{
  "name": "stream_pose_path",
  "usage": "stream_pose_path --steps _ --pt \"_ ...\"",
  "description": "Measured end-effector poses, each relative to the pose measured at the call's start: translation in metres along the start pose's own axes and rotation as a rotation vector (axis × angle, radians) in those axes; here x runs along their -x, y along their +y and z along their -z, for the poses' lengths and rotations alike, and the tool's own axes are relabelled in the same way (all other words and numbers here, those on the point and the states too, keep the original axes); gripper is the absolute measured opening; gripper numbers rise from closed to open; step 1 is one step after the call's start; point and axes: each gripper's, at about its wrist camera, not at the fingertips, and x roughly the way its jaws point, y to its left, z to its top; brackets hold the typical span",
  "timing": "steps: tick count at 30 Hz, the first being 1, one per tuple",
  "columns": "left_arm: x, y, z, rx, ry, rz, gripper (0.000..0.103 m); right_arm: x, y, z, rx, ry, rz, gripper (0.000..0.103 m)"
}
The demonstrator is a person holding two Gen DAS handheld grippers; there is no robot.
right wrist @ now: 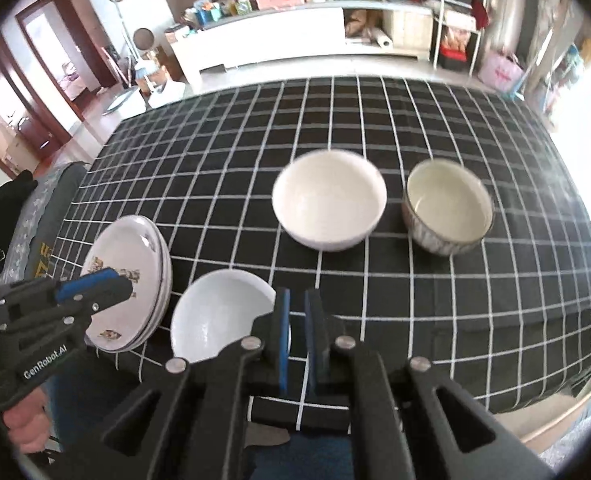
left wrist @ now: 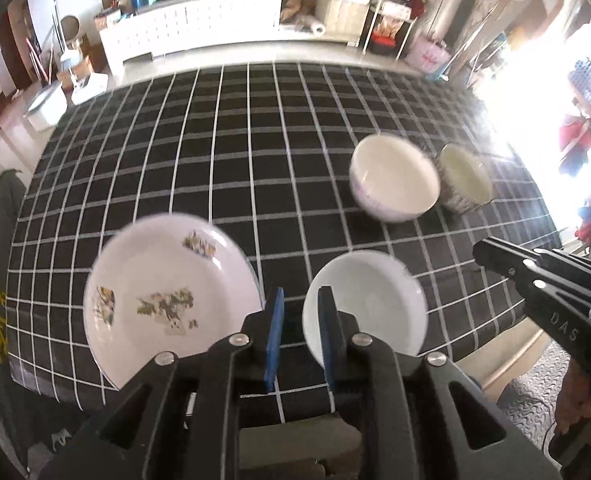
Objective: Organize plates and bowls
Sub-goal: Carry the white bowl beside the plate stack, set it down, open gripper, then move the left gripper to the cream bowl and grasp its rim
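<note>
Checked tablecloth (right wrist: 375, 120) fills the view. Patterned plate stack (right wrist: 135, 248) at 9 o'clock; plain white bowl (right wrist: 329, 200) at 12, striped bowl (right wrist: 447, 208) at 1, both touching nothing. Small white dish (right wrist: 215, 312) at 7. My left gripper (left wrist: 299, 336) slightly parted, empty; my right gripper (right wrist: 296, 340) barely parted, empty.

Black plastic left gripper (left wrist: 300, 336) and right gripper (right wrist: 296, 340), blue pads, silver screws.
</note>
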Motion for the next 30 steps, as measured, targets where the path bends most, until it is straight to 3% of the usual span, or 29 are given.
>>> stream_pose_path --steps 2,5,10,13,18,25,30 --pt "0.01 -0.004 -0.006 -0.013 -0.02 0.022 0.033 0.01 0.0 -0.004 0.006 -0.014 0.003 0.015" --pt "0.024 -0.013 -0.015 -0.051 -0.052 0.012 0.033 0.021 0.0 -0.01 0.008 -0.021 0.012 0.024" --pt "0.042 -0.021 -0.033 -0.074 -0.081 0.032 0.037 0.037 -0.006 -0.022 -0.009 -0.027 0.022 0.057" --pt "0.045 -0.026 -0.043 -0.102 -0.095 0.048 0.042 0.047 -0.007 -0.032 -0.001 -0.051 0.032 0.059" --pt "0.045 -0.039 -0.061 -0.181 -0.119 0.02 0.042 0.044 -0.012 -0.048 -0.01 -0.025 0.02 0.059" --pt "0.033 -0.057 -0.089 -0.262 -0.083 -0.018 0.042 0.027 -0.023 -0.064 -0.05 0.037 -0.011 0.059" --pt "0.018 -0.061 -0.109 -0.259 -0.044 0.004 0.042 0.014 -0.035 -0.077 -0.077 0.078 -0.013 0.059"
